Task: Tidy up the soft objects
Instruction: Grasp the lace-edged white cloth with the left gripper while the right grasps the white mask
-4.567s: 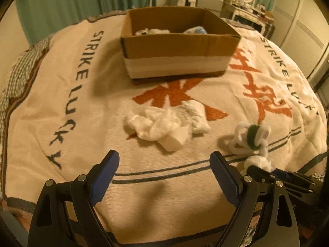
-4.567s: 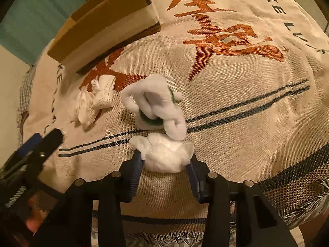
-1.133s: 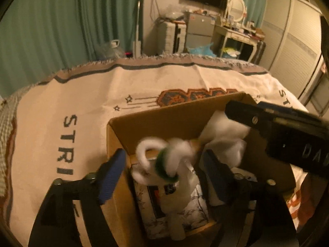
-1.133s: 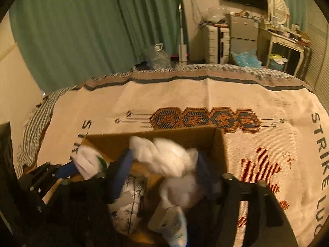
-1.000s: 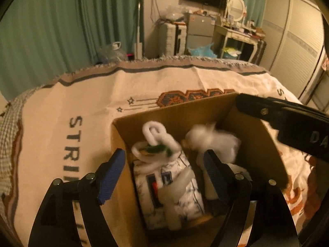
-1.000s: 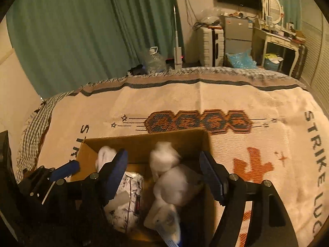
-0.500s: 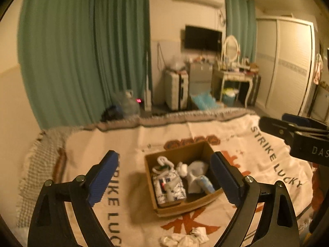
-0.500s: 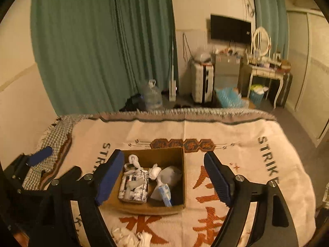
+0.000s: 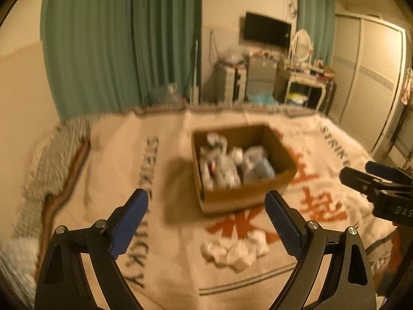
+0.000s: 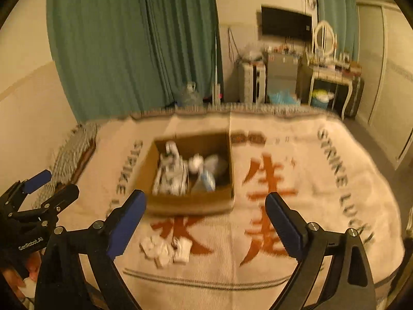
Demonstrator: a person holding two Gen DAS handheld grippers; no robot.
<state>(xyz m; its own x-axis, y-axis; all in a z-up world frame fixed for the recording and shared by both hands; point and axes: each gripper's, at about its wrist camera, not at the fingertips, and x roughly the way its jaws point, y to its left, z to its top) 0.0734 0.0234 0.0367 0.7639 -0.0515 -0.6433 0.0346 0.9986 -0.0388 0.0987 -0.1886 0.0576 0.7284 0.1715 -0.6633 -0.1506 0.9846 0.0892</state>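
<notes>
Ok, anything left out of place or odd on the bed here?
Yes: a crumpled white cloth pile lies loose on the blanket, just in front of the cardboard box, while the other soft items are inside. Both grippers are open and empty.

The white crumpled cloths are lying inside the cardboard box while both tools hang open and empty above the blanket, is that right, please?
Not quite: the white crumpled cloths lie on the blanket in front of the cardboard box, as the left wrist view shows. Both the left tool and the right tool are open and empty.

Cream blanket (image 10: 296, 155) with orange characters and dark lettering; brown cardboard box (image 10: 191, 204); white crumpled cloths (image 10: 165, 250); teal curtains (image 10: 129, 46); blue-padded black fingers (image 10: 129, 214).
</notes>
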